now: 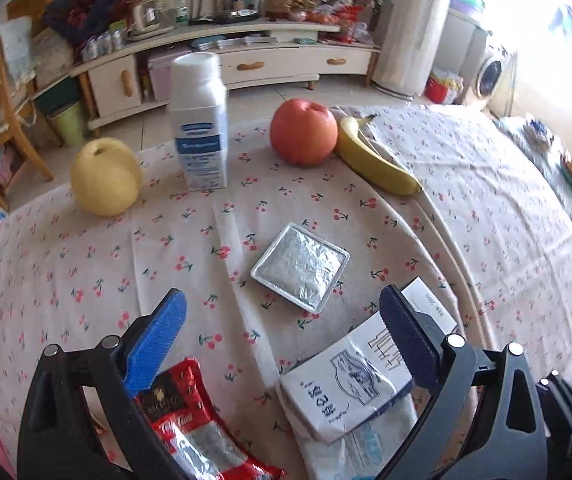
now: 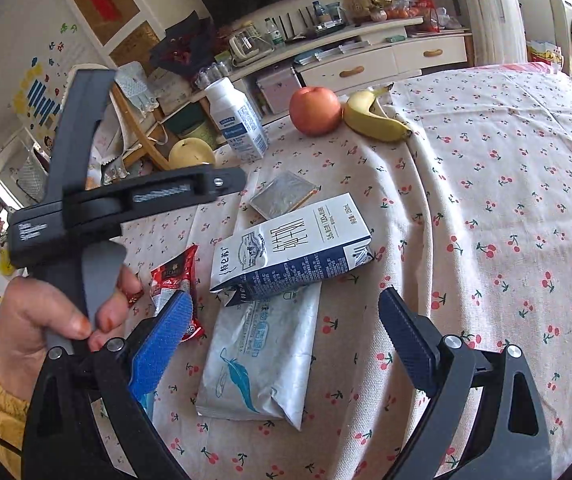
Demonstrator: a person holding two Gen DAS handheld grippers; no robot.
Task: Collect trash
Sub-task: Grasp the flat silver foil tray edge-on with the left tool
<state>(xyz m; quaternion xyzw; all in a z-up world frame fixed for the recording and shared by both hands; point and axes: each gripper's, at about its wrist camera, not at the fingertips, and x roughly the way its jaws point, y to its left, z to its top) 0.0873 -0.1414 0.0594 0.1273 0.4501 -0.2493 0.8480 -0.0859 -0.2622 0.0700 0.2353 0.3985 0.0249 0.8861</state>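
Note:
Trash lies on the cherry-print tablecloth [image 1: 86,280]. A crushed milk carton [image 1: 345,384] [image 2: 293,252] lies on a white tissue pack [image 2: 262,360] [image 1: 349,456]. A red snack wrapper [image 1: 190,420] [image 2: 178,280] lies to their left. A square foil lid [image 1: 301,266] [image 2: 282,198] lies beyond them. My left gripper [image 1: 282,340] is open and empty, low over the cloth between wrapper and carton. My right gripper [image 2: 286,336] is open and empty above the tissue pack. The left gripper's body [image 2: 126,196] shows in the right wrist view.
A white plastic bottle [image 1: 200,120] [image 2: 238,120] stands upright at the far edge. A yellow pear [image 1: 106,176] [image 2: 192,152], a red apple [image 1: 303,132] [image 2: 315,110] and a banana [image 1: 373,156] [image 2: 373,116] lie beside it. A wooden chair [image 1: 10,120] and a TV cabinet [image 1: 246,60] stand beyond.

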